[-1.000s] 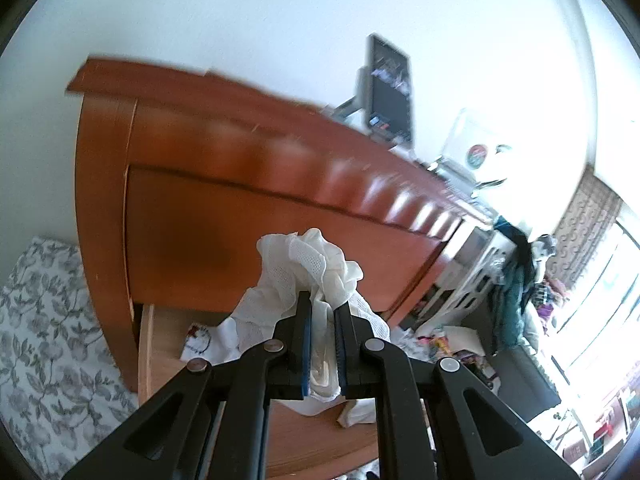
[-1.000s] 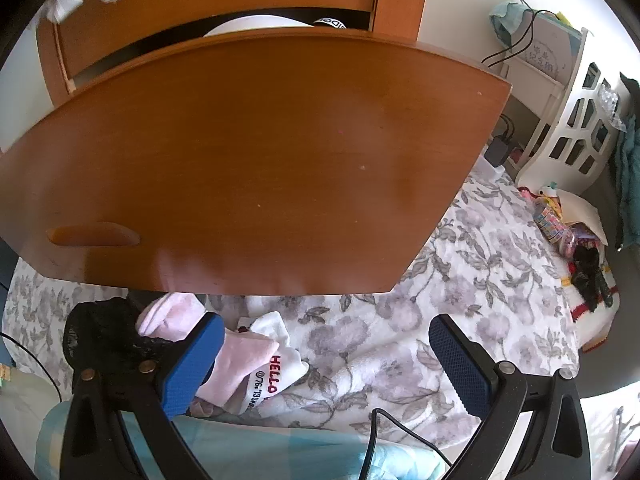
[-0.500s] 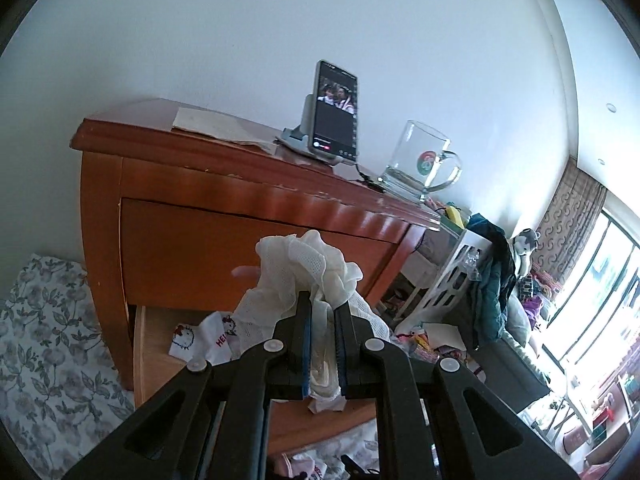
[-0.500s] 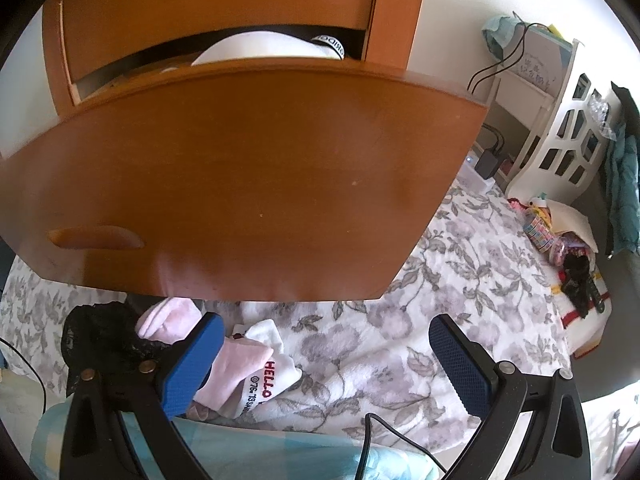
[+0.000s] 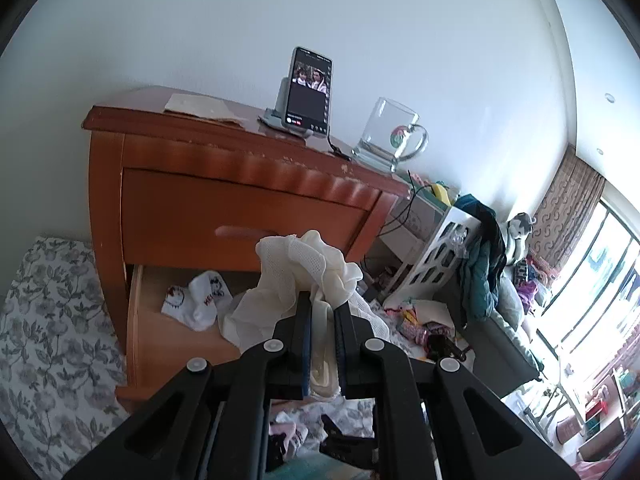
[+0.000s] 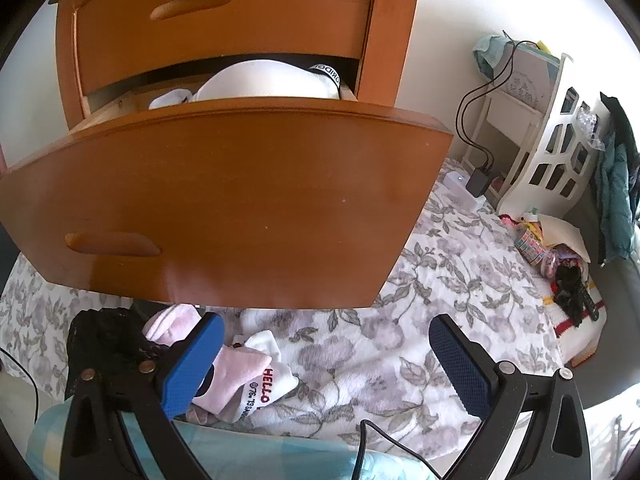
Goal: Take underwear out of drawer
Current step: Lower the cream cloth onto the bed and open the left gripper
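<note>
A crumpled cream mesh underwear (image 5: 308,276) hangs bunched in the air above the pulled-out wooden drawer (image 5: 160,336) of the orange-brown nightstand (image 5: 224,184), pinched between the 2 nearly closed fingers of the left gripper (image 5: 322,312), which points slightly downward toward the drawer. The right gripper (image 6: 326,360) tilts down more steeply below the drawer front (image 6: 240,200), its 2 blue-padded fingers (image 6: 192,364) spread wide and empty over a pink and white garment pile (image 6: 240,376) on the floral blanket (image 6: 440,288)
</note>
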Action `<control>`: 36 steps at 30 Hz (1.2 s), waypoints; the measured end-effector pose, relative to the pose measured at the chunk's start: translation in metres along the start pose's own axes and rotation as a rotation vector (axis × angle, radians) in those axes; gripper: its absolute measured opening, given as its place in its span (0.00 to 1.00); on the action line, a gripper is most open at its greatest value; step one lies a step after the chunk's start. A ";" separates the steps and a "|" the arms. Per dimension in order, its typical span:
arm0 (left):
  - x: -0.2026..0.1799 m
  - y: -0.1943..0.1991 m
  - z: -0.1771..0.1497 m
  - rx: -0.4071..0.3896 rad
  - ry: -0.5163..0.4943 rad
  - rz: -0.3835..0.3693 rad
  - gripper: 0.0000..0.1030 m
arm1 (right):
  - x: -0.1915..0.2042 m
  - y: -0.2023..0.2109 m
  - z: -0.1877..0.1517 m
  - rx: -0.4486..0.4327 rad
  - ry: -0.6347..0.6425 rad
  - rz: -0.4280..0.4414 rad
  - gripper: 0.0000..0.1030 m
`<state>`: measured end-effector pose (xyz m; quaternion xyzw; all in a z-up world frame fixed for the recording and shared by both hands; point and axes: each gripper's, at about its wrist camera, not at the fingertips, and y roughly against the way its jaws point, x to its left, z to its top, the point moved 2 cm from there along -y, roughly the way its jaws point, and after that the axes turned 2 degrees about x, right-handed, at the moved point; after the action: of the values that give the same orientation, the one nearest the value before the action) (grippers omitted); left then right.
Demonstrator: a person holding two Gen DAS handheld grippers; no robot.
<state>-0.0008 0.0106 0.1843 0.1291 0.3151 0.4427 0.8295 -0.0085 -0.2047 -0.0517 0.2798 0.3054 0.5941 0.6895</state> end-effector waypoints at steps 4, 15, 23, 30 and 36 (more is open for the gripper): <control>-0.010 0.011 -0.008 0.008 -0.010 0.002 0.10 | 0.000 0.005 -0.001 -0.022 -0.001 -0.005 1.00; -0.005 -0.024 -0.048 0.190 0.016 0.032 0.10 | 0.001 0.012 -0.002 -0.050 0.002 -0.005 1.00; 0.012 -0.078 -0.091 0.376 0.056 0.066 0.10 | 0.001 0.014 -0.001 -0.053 -0.003 -0.004 1.00; 0.030 -0.119 -0.129 0.508 0.076 0.113 0.10 | 0.001 0.014 0.000 -0.052 -0.003 -0.003 1.00; 0.047 -0.141 -0.148 0.565 0.090 0.178 0.10 | 0.001 0.013 0.000 -0.050 -0.003 -0.002 1.00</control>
<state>0.0162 -0.0418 -0.0186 0.3624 0.4497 0.4138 0.7037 -0.0169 -0.2022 -0.0419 0.2629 0.2898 0.6005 0.6974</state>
